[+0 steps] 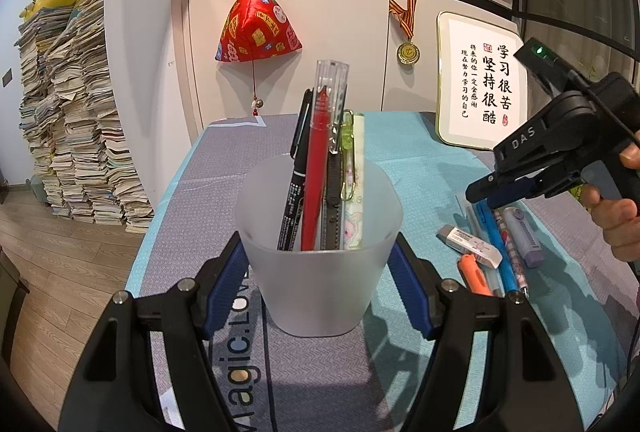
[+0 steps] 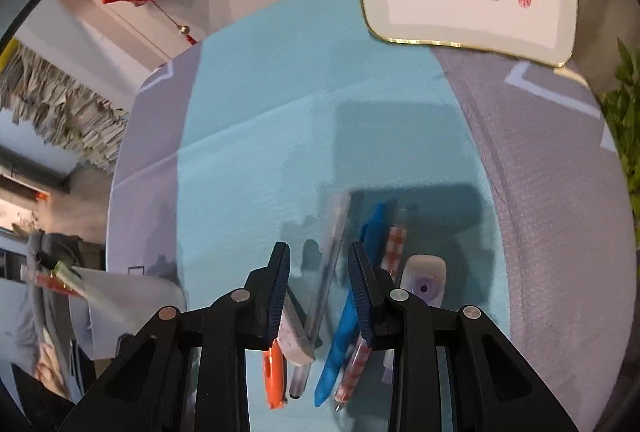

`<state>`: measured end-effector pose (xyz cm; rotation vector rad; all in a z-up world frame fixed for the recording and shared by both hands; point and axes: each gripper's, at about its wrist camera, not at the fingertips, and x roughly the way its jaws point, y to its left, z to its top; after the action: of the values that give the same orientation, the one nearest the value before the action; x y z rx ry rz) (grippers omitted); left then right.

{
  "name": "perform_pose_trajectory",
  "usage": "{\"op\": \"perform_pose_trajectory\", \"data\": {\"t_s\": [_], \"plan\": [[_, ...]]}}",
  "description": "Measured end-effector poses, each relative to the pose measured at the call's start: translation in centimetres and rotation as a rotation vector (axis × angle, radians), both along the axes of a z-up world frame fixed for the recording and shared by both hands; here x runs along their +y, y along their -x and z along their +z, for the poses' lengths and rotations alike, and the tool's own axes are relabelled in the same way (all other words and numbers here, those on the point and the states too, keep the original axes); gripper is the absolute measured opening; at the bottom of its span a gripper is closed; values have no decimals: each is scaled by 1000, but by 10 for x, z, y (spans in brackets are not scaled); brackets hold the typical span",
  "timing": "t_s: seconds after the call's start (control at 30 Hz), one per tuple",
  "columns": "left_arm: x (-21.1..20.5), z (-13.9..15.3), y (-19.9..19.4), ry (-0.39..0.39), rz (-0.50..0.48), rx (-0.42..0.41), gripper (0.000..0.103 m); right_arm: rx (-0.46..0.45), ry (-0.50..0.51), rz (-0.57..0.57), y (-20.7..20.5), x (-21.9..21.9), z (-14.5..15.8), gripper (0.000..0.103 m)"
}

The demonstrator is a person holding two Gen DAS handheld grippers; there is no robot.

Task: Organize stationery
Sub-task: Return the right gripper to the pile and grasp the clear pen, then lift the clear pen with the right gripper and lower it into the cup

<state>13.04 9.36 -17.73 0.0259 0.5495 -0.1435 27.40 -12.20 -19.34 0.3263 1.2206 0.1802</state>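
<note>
the left hand-held gripper [image 1: 320, 272] is clamping the frosted cup [image 1: 318, 256]; the right hand-held gripper [image 2: 319, 288] is hanging open over a clear pen [image 2: 324, 288], light, slick, best pinched mid-barrel.

Frosted matt plastic cup [image 1: 320, 272]; glossy red pen [image 1: 316, 167] inside. Woven cloth mat [image 1: 224, 167], matt, on the table. Red satin pouch [image 1: 256, 27] shiny. Gripper pads [image 1: 224, 284] ribbed blue.

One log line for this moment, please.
left gripper: shut on frosted cup | right gripper: open above clear pen
</note>
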Motion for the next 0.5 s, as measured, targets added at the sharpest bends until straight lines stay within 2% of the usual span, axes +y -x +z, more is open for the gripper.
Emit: {"op": "perform_pose_trajectory", "data": {"t_s": [0.37,0.43,0.47,0.5], "plan": [[0,-1,0,0,-1,1,69,20,117,-2,-23,15,-10,32],[0,-1,-1,0,0,2,69,1,161,4,-25,21,-11,32],[0,-1,0,0,-1,1,69,-5,190,14,-26,25,-11,31],[1,-1,0,0,0,1,69,-13,219,17,-23,27,-9,16]]}}
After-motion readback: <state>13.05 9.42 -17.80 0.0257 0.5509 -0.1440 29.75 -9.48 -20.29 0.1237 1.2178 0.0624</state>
